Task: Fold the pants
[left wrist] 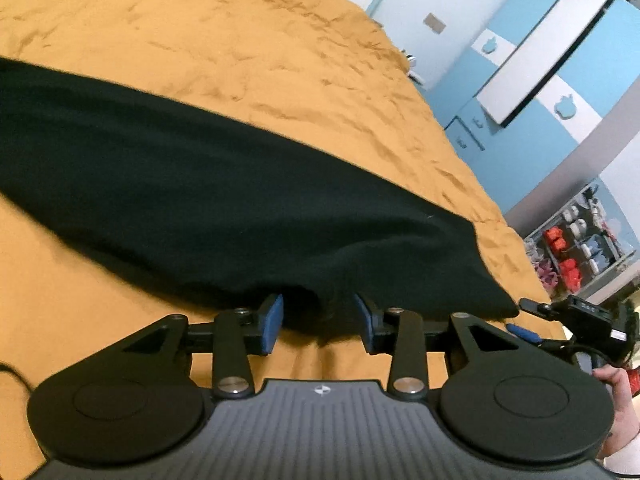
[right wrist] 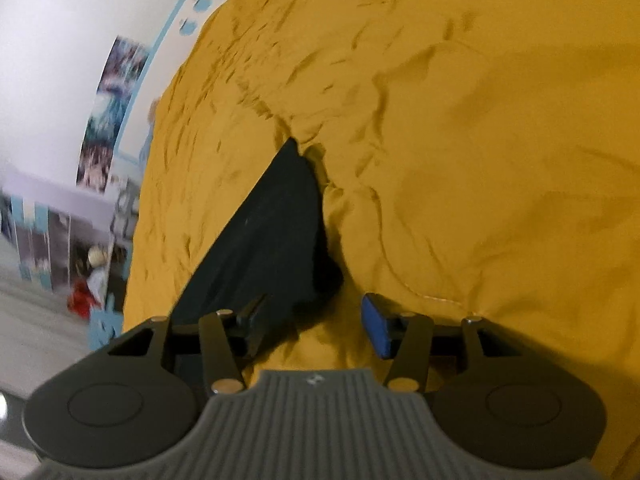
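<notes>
Pants (left wrist: 224,184) lie long on the bed (left wrist: 240,40).
My left hand-held gripper (left wrist: 320,316) and right hand-held gripper (right wrist: 316,320) gape, unclamped, at their near edge; careless closing could pinch the bedcover too.

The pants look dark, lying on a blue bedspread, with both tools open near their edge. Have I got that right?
Not quite: the bedspread is mustard yellow, not blue; both wrist views show it. The rest holds: the pants are dark, and the left tool and right tool stand open at their edge.
</notes>
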